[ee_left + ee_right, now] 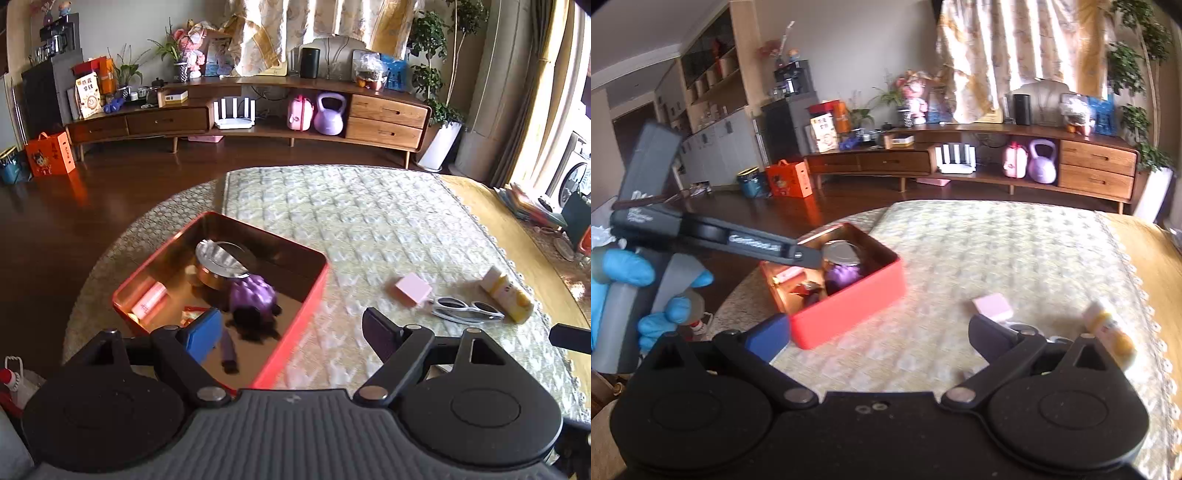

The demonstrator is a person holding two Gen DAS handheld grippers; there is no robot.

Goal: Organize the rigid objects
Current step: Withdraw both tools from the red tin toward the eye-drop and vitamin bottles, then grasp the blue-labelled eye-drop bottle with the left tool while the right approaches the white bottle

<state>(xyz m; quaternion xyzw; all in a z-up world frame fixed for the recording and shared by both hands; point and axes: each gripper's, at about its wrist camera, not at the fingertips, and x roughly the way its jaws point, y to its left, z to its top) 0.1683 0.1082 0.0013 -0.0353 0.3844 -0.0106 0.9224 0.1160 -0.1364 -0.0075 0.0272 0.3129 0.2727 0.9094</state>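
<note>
1. Looking along the left gripper, its jaws stand wide apart with nothing between them; one blue pad hangs over the near end of the red tin, the other finger over bare tablecloth.
2. Inside the tin lie a round metal can, a purple knobbly thing, a pink tube against the left wall, and some dark blurred items near the front.
3. Outside the tin, to the right on the cloth, sit a pink block, white sunglasses just beside it, and a yellow-white bottle lying on its side, touching the sunglasses' far end.
4. Seen from the right gripper, its jaws are spread fully, released, holding nothing; cloth shows between them.
5. The tin sits ahead and left, its near corner just beside the blue pad.
6. The pink block lies just beyond the right finger; the sunglasses are mostly hidden behind that finger, and the bottle lies to their right, blurred.
7. At left, a blue-gloved hand holds the other gripper, whose tip reaches over the tin.
</note>
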